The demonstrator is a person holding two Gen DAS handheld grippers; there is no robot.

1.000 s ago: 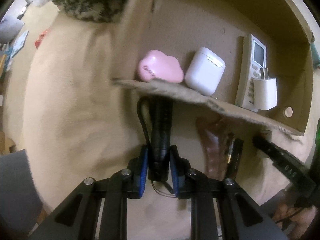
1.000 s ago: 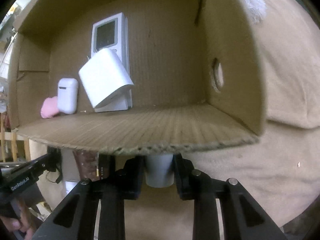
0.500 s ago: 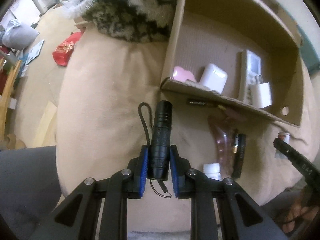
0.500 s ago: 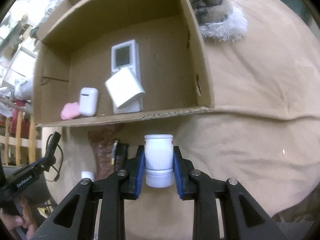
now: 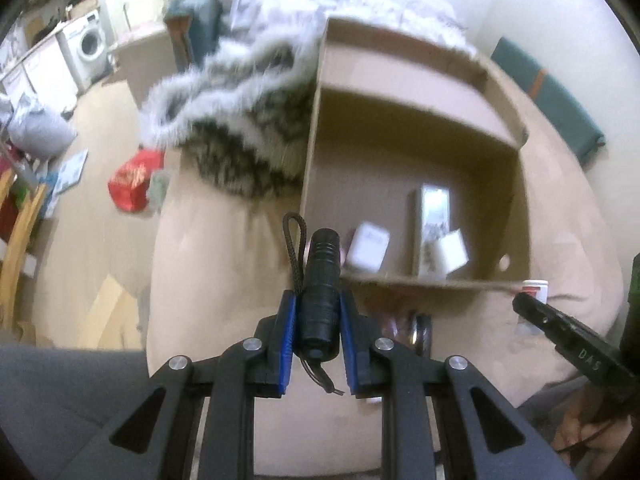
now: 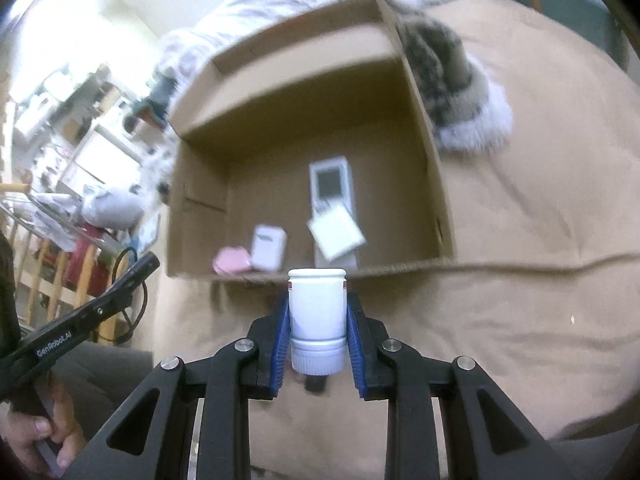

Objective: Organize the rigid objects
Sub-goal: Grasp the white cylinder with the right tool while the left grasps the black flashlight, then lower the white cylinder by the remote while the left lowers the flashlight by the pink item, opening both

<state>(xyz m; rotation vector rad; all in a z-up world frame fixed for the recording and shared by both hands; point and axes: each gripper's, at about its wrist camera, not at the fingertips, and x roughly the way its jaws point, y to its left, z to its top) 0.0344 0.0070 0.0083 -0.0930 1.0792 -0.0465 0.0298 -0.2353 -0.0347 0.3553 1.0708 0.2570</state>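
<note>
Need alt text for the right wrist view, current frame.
The right gripper clamps a white plastic bottle, held in front of an open cardboard box on a tan cushion. Inside lie a pink case, a white earbud case, a white charger and a remote.

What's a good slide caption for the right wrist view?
Right gripper holds a white bottle before an open cardboard box on a tan cushion.

Right gripper (image 6: pixel 318 330) clamping white bottle (image 6: pixel 317 312), cap toward camera. Cardboard box (image 6: pixel 424 160) sitting beyond on tan cushion (image 6: pixel 540 220), holding pink case (image 6: pixel 231 261), white case (image 6: pixel 269 248), remote (image 6: pixel 332 184), white charger (image 6: pixel 336 236). Left gripper (image 6: pixel 148 264) showing at left edge.
</note>
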